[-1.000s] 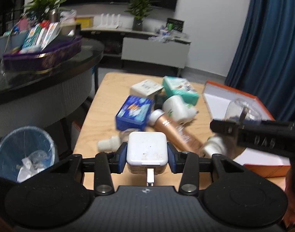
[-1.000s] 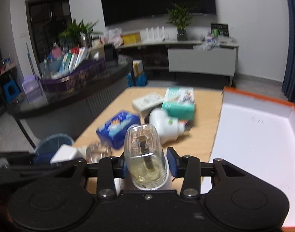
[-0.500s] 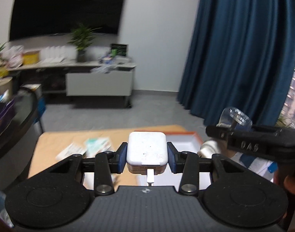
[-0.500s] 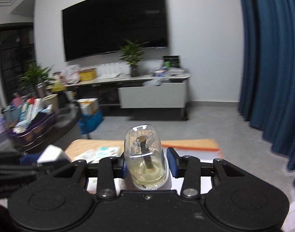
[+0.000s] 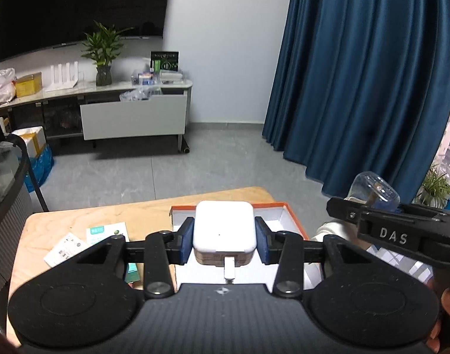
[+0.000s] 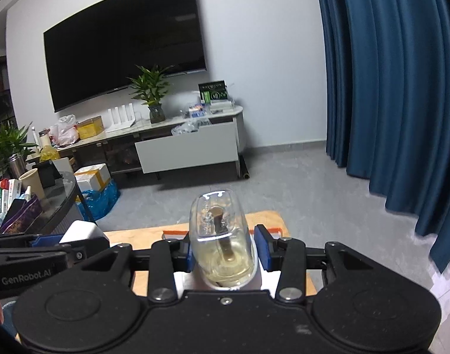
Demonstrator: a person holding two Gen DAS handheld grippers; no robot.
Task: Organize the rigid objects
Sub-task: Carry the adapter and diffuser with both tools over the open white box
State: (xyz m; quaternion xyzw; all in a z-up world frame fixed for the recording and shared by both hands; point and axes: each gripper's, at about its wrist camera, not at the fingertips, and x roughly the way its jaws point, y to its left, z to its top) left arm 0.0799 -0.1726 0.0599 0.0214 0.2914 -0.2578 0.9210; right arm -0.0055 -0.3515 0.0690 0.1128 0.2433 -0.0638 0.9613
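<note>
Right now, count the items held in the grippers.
2. The left gripper clamps a white charger-like block above the orange-rimmed box. The right gripper clamps a clear bottle of yellowish liquid.

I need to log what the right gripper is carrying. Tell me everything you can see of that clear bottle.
The clear bottle is a small rounded container of see-through plastic or glass, with pale yellowish liquid pooled in its lower part and a dark wick-like stem inside. Its base looks white. The right gripper clamps it between blue pads, domed end pointing forward, held in the air above the orange-rimmed box. The left camera shows it tilted, beside the white charger.
</note>
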